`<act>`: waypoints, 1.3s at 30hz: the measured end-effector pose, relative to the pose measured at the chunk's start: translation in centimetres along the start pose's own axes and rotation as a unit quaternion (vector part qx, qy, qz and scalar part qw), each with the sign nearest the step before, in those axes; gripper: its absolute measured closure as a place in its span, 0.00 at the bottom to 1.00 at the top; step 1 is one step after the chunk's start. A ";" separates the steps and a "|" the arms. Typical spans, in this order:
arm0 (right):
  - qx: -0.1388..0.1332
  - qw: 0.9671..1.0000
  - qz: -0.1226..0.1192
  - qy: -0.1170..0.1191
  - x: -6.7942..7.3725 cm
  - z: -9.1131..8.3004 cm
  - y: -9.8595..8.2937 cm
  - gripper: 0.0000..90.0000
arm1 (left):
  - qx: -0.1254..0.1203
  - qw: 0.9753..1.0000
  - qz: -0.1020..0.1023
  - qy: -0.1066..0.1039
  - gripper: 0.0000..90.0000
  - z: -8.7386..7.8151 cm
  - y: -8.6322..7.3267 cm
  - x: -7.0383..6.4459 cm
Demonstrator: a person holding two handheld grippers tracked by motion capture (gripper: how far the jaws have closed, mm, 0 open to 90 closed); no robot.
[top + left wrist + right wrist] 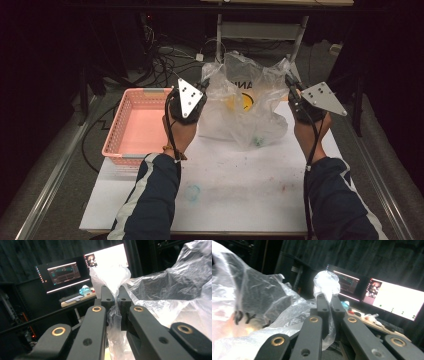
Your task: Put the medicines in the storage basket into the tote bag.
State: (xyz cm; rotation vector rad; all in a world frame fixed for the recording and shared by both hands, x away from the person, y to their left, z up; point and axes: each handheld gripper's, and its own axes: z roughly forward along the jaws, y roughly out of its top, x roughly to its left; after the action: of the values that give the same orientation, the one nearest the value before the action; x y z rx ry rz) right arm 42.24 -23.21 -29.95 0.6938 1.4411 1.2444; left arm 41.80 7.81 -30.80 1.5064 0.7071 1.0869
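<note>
Pink basket at left of frame, on white surface. Left tool just right of basket, clamped on left handle of clear plastic bag. Bag at upper centre, bottom resting on surface, stretched between tools. Right tool at right, clamped on right handle.

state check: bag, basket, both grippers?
plastic bag: clear, mouth held open, bottom resting on the table, something yellow inside
left gripper: shut on the bag's left edge
right gripper: shut on the bag's right edge
pink basket: upright, empty, at the table's left edge, apart from the bag
</note>
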 end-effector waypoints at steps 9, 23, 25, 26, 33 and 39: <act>0.017 0.999 -0.009 -0.042 -2.7 1.2 0.8 1.00 | 0.020 0.999 -0.004 0.025 0.93 1.2 0.9 2.1; 0.023 0.998 -0.019 -0.053 -5.0 1.9 3.5 1.00 | 0.020 0.999 -0.009 0.041 0.89 0.7 4.3 5.1; 0.036 0.998 -0.019 -0.043 -4.7 2.2 3.2 1.00 | 0.028 0.999 -0.014 0.033 0.83 0.8 3.4 4.8; 0.044 0.998 -0.020 -0.038 -4.5 2.3 2.9 1.00 | 0.034 0.999 -0.018 0.025 0.78 0.8 2.9 4.8; 0.079 0.996 -0.019 -0.026 -4.4 2.4 0.7 1.00 | 0.056 0.998 -0.035 -0.016 0.37 -0.3 -0.6 4.6; 0.091 0.995 -0.008 -0.026 -4.9 2.2 -0.3 0.99 | 0.043 0.998 -0.031 -0.040 0.26 -2.6 -1.2 4.6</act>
State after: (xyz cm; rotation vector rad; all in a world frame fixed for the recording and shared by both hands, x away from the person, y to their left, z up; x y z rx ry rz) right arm 45.67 -26.99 -28.41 0.8299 1.5263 1.0827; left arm 41.48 13.20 -30.79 1.5824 0.7485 0.9546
